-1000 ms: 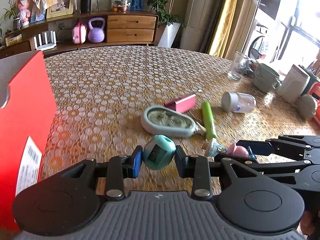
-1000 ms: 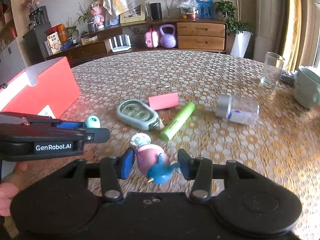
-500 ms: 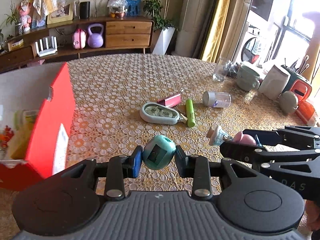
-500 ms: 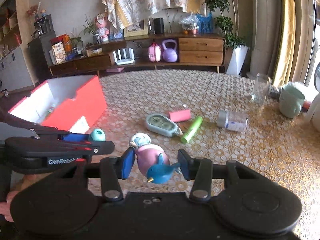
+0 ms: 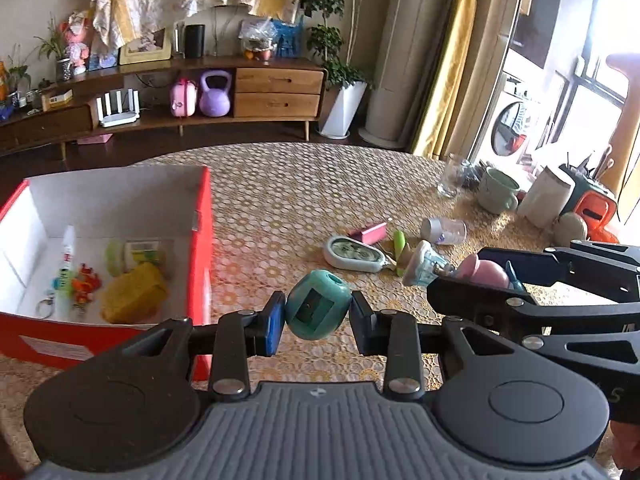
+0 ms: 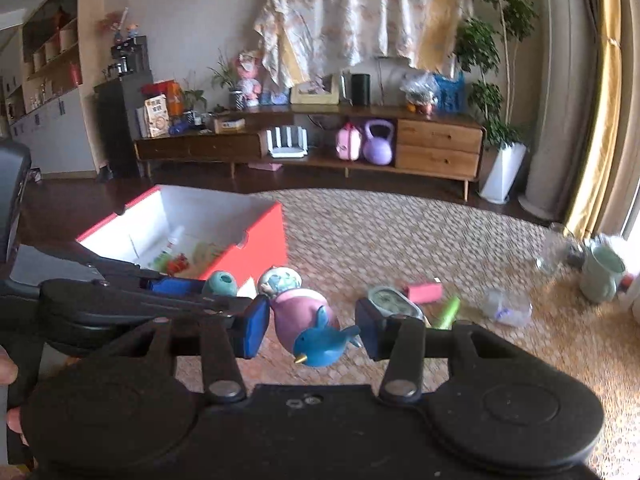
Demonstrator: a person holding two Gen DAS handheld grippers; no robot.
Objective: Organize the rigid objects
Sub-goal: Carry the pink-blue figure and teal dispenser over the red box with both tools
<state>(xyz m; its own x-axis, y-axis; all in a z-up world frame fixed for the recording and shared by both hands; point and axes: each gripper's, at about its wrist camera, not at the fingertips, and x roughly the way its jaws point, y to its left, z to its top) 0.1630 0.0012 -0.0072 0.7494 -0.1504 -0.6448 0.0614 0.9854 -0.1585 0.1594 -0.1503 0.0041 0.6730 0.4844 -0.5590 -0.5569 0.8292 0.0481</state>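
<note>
While you carry both loads toward the red box (image 5: 200, 240), keep each clamp firm: your left gripper (image 5: 318, 322) is clenched on the teal sharpener (image 5: 318, 310), its pads pressing either side, and your right gripper (image 6: 312, 326) is grasping the pink figurine (image 6: 298, 314) with a blue bird at its front. Both toys hang clear above the patterned tablecloth (image 5: 300, 200), the sharpener just beside the box's near right corner. To do this well, I'd bring each gripper fully over the white interior before you let go, and lower it so nothing bounces onto the yellow item (image 5: 132, 294) already lying inside. Take one drop at a time, since the two grippers sit close together. Farther out, the tape dispenser (image 5: 352, 254), pink block (image 5: 368, 232), green marker (image 5: 399, 240) and toppled clear bottle (image 5: 444, 231) wait on the cloth. A white label on the box's near wall is too small to read.
</note>
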